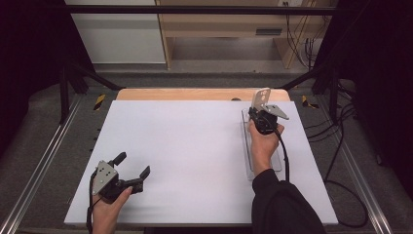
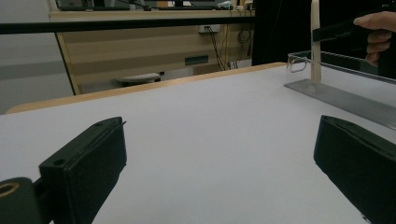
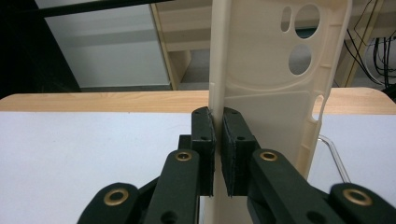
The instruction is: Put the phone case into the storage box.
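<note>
The right gripper (image 3: 217, 140) clamps the side edge of a cream phone case (image 3: 275, 84), holding it upright above a clear tray (image 1: 247, 146) at the white table's (image 1: 195, 146) far right. Near the front left corner, the left gripper (image 1: 132, 165) rests low, jaws spread wide apart.

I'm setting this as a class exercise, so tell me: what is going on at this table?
A person works with two tongs. The right tongs are shut on the edge of a cream phone case, held upright above a clear tray at the table's right side. The left tongs sit open and hold nothing, low over the white table.
</note>
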`<action>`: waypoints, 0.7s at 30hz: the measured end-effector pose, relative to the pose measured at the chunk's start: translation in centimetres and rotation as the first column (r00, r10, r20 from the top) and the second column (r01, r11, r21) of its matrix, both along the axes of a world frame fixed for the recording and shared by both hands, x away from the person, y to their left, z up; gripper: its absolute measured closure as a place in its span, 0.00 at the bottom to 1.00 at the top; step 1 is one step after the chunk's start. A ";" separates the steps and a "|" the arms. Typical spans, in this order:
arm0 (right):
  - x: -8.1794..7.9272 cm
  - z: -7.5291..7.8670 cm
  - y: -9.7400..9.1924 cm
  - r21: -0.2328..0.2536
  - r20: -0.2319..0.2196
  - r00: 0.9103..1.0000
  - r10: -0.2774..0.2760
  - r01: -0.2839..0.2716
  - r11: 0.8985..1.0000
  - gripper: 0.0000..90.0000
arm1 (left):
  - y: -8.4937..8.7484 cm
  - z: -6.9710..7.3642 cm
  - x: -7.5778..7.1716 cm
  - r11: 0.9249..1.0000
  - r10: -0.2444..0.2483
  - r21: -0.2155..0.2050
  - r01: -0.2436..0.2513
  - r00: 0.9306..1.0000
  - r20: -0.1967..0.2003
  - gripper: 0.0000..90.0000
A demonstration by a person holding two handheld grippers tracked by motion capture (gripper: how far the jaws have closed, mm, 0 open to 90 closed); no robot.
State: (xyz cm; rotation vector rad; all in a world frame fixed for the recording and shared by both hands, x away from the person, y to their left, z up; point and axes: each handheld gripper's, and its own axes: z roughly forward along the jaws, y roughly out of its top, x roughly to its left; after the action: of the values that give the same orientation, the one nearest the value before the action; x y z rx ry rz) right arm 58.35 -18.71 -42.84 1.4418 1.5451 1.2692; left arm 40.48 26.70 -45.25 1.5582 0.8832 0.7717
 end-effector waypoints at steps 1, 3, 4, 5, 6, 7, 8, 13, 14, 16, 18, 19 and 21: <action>0.0 -0.1 0.0 0.001 0.000 1.000 -0.001 0.001 1.000 0.94 | 0.0 0.0 0.0 1.000 0.001 0.001 -0.001 1.000 0.000 0.02; 0.1 -0.1 0.0 -0.006 -0.002 1.000 -0.002 0.002 1.000 0.94 | 0.0 0.0 -0.1 1.000 0.001 0.002 -0.001 1.000 0.001 0.02; 0.1 -0.1 0.0 -0.004 -0.003 1.000 -0.002 0.002 1.000 0.94 | 0.0 0.0 -0.1 1.000 0.001 0.001 -0.001 1.000 0.002 0.02; 0.1 -0.1 0.0 -0.004 -0.004 1.000 -0.002 0.002 1.000 0.94 | 0.0 0.0 -0.1 1.000 0.001 0.001 -0.001 1.000 0.002 0.02; 0.1 -0.1 0.0 -0.002 -0.002 1.000 -0.002 0.002 1.000 0.94 | 0.0 0.0 -0.1 1.000 0.001 0.000 -0.001 1.000 0.001 0.02; 0.1 -0.1 0.0 -0.003 -0.004 1.000 -0.001 0.001 1.000 0.94 | 0.0 0.0 0.0 1.000 0.000 0.001 0.000 1.000 0.000 0.02; 0.1 -0.1 0.0 -0.002 -0.004 1.000 -0.002 0.002 1.000 0.94 | 0.0 0.0 0.0 1.000 0.000 0.002 0.000 1.000 0.001 0.02; 0.2 -0.2 -0.1 -0.005 -0.009 1.000 -0.005 0.005 1.000 0.94 | 0.1 0.0 0.0 1.000 0.002 0.002 -0.002 1.000 0.001 0.02; 0.2 -0.3 -0.1 -0.005 -0.010 1.000 -0.003 0.003 1.000 0.94 | 0.1 0.0 0.0 1.000 0.002 0.001 -0.002 1.000 0.001 0.02; 0.3 -0.3 -0.2 -0.004 -0.007 1.000 -0.003 0.003 1.000 0.94 | 0.1 0.0 0.0 1.000 0.002 0.000 -0.002 1.000 0.002 0.02; 0.3 -0.3 -0.2 -0.007 -0.008 1.000 -0.003 0.003 1.000 0.94 | 0.1 0.0 0.0 1.000 0.003 0.001 -0.003 1.000 0.001 0.02; 0.4 -0.3 -0.2 -0.006 -0.008 1.000 -0.003 0.003 1.000 0.94 | 0.1 0.0 0.0 1.000 0.002 0.001 -0.002 1.000 0.001 0.02; 0.4 -0.3 -0.1 -0.007 -0.009 1.000 0.000 0.000 1.000 0.94 | 0.1 0.0 0.0 1.000 0.003 0.000 -0.003 1.000 0.002 0.02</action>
State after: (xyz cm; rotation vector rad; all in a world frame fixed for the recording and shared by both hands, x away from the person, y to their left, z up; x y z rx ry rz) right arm 58.71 -18.85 -43.18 1.4457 1.5539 1.2576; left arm 40.43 26.77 -45.20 1.5557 0.8843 0.7757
